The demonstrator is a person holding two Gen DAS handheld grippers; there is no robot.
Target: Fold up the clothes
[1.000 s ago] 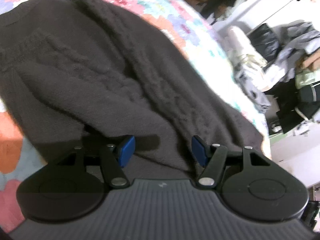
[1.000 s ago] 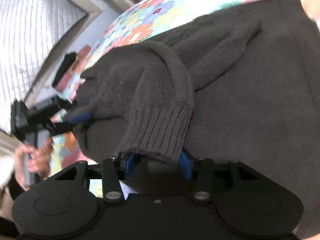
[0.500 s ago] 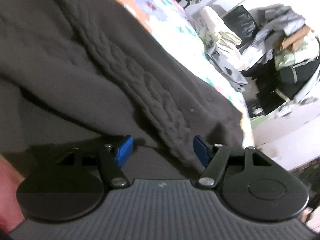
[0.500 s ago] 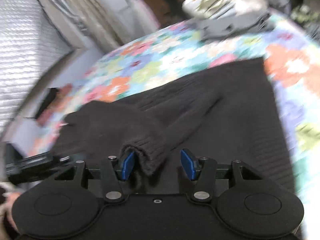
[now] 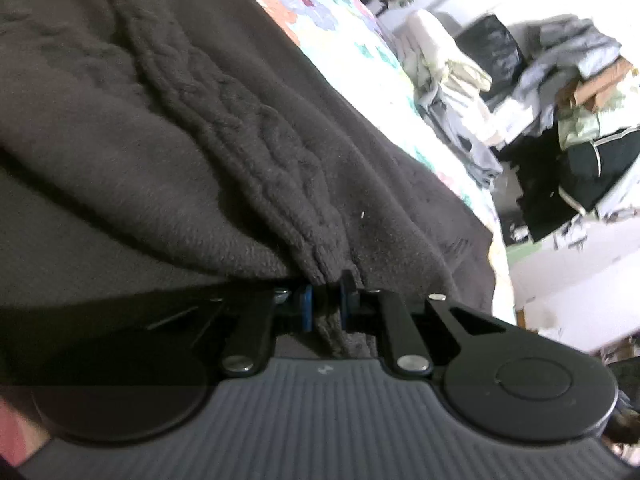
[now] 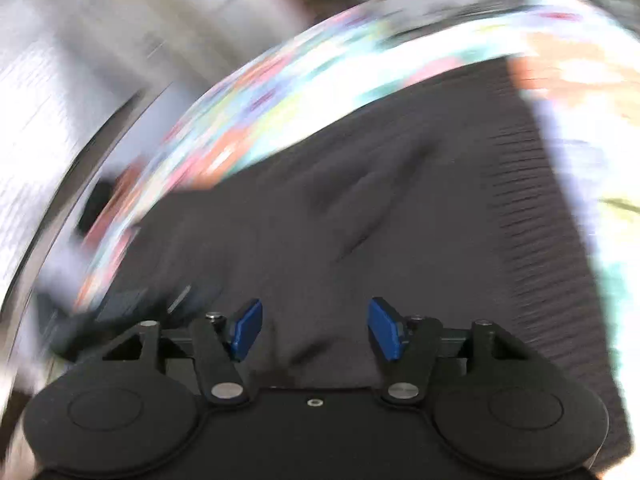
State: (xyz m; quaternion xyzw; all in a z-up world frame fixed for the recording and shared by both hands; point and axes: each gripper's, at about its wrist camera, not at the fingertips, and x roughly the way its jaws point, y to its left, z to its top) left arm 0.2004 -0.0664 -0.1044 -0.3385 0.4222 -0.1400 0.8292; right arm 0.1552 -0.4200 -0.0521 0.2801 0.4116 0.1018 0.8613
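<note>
A dark brown cable-knit sweater (image 5: 200, 140) lies spread over a floral bedspread (image 5: 344, 28). My left gripper (image 5: 326, 300) is shut on a bunched fold of the sweater's cabled edge, and the knit sticks out between the blue pads. In the blurred right wrist view the sweater (image 6: 360, 220) lies flat, with its ribbed hem at the right. My right gripper (image 6: 314, 328) hovers just over it with its jaws opening. The blue pads (image 6: 386, 328) stand wide apart and press on nothing.
Beyond the bed's edge, a heap of mixed clothes and bags (image 5: 560, 112) and pale folded cloth (image 5: 444, 64) fill the right of the left wrist view. In the right wrist view a grey wall (image 6: 60, 80) runs along the bedspread (image 6: 320, 72) at the left.
My left gripper moved in on the sweater's cabled edge and closed on it. My right gripper let go of the sleeve cuff, spread wider and swung, so the sleeve now lies on the sweater.
</note>
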